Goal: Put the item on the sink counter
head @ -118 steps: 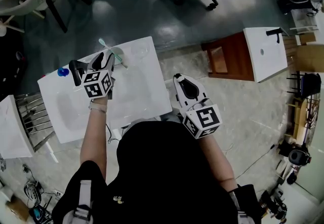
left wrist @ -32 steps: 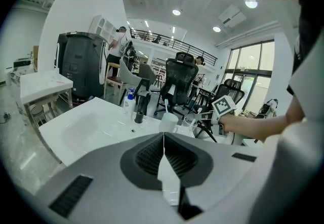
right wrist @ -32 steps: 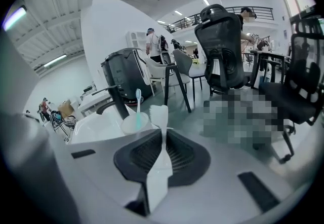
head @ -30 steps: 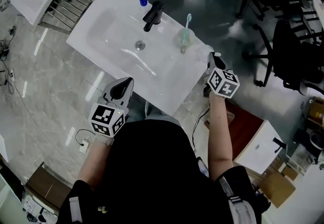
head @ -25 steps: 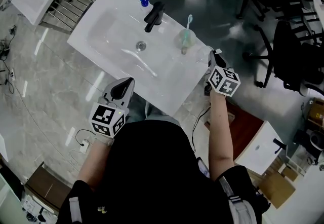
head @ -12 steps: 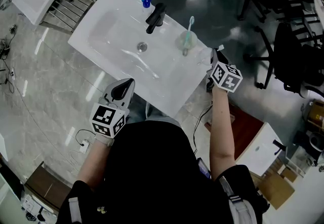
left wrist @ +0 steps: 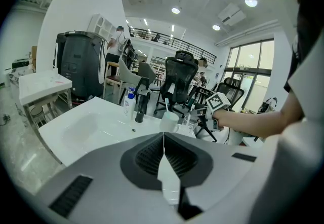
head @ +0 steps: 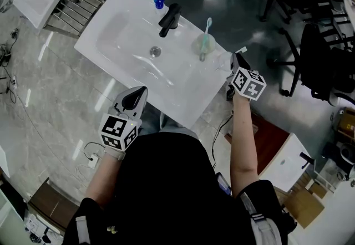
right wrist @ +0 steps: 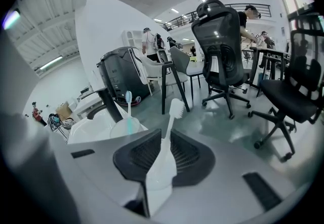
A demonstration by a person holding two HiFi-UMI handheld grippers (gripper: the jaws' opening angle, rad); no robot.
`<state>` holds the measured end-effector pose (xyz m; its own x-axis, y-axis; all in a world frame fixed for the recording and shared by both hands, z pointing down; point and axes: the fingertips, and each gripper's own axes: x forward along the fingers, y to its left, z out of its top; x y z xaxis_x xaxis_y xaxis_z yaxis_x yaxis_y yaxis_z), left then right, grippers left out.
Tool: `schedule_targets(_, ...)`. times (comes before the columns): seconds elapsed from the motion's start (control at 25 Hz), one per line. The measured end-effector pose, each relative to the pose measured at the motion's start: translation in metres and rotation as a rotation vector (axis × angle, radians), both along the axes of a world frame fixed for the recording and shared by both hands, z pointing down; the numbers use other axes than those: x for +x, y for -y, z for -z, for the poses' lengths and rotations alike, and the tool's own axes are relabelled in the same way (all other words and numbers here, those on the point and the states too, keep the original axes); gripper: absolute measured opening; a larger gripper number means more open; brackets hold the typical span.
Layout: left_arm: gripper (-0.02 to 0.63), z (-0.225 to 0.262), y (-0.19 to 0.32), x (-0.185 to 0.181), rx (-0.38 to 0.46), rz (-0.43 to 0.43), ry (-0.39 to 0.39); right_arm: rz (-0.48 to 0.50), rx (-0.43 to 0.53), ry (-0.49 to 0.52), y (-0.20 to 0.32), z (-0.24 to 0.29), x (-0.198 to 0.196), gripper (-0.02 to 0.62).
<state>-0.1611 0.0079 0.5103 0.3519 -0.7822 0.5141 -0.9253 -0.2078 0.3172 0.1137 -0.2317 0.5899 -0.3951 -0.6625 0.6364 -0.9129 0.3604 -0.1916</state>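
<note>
Setting toothbrush (right wrist: 171, 116) by desk (head: 183, 91) corner: right gripper (head: 237, 62) jaws opening, toothbrush between them; left gripper (head: 136, 96) jaws together, empty. Next: lower, release fully.

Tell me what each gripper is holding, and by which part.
The right gripper, jaws opening, has the white toothbrush between them by its handle; left gripper holds nothing.

The sink counter (head: 178, 87) looks glossy, the toothbrush (right wrist: 170, 125) smooth plastic, the floor (head: 50, 91) polished.

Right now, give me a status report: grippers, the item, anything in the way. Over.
Left gripper shut, empty. Right gripper opening, white toothbrush between its jaws, by sink counter corner. Cup close by.
</note>
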Motion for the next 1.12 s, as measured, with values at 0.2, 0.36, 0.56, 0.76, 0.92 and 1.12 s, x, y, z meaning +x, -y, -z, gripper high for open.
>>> schedule_targets(0.2, 0.023, 0.002, 0.002, 0.003, 0.003, -0.009, 0.001, 0.023, -0.006, 0.033, -0.003, 0.002, -0.006, 0.173)
schedule_targets(0.36, 0.023, 0.006, 0.006, 0.006, 0.012, -0.026, 0.0, 0.016, 0.008, 0.043, -0.008, 0.01, -0.005, 0.173)
schedule_targets(0.56, 0.023, 0.012, 0.017, 0.01, 0.031, -0.058, -0.003, 0.006, 0.03, 0.062, -0.016, 0.022, -0.005, 0.175)
schedule_targets(0.76, 0.023, 0.021, 0.032, 0.018, 0.062, -0.11, -0.001, -0.005, 0.067, 0.091, -0.03, 0.043, -0.004, 0.173)
schedule_targets(0.92, 0.023, 0.028, 0.047, 0.028, 0.088, -0.163, -0.005, -0.006, 0.109, 0.114, -0.048, 0.064, -0.003, 0.166)
schedule_targets(1.12, 0.023, 0.04, 0.065, 0.045, 0.122, -0.238, -0.012, -0.02, 0.174, 0.149, -0.07, 0.101, 0.001, 0.13)
